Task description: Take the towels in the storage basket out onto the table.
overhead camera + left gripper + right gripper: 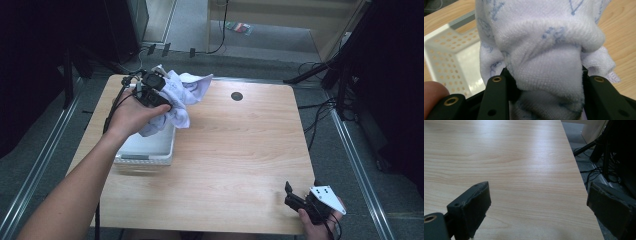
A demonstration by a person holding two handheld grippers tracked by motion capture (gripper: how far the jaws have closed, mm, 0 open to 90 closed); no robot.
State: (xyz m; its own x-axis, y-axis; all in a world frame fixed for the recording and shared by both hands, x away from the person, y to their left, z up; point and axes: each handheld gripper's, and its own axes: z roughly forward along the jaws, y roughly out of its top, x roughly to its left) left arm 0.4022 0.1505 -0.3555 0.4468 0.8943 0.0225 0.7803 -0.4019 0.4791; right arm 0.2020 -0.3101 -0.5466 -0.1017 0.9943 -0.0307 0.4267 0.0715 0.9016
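the left hand-held gripper [156, 90] is clamping a bunched white towel [177, 97], its jaws closed tight on a thick fold of the cloth, as the left gripper view is showing with the towel [544, 50] swelling out between and above the two black jaws. the towel is hanging in the air over the far end of a white perforated basket [150, 150] that is sitting at the left side of the worktop [240, 150], with its lower folds drooping toward or just into the basket; whether they are touching the basket floor cannot be told. judging by this, the work in hand is moving the towel and the basket apart or together, and it is sitting at the midway point: the grip is made and the cloth is lifted, while setting it down somewhere and letting go are still to do. the right hand-held gripper [300, 200] is resting at the near right corner of the worktop, well apart from the towel, with its jaws standing wide and nothing between them, the right gripper view showing bare wood [524, 170] ahead. a small dark round hole [237, 96] is lying in the worktop near the far edge, right of the towel. cables and stand legs are lying on the floor beyond. nothing is blocking the worktop; only the basket rim [439, 42] may be catching the trailing cloth.
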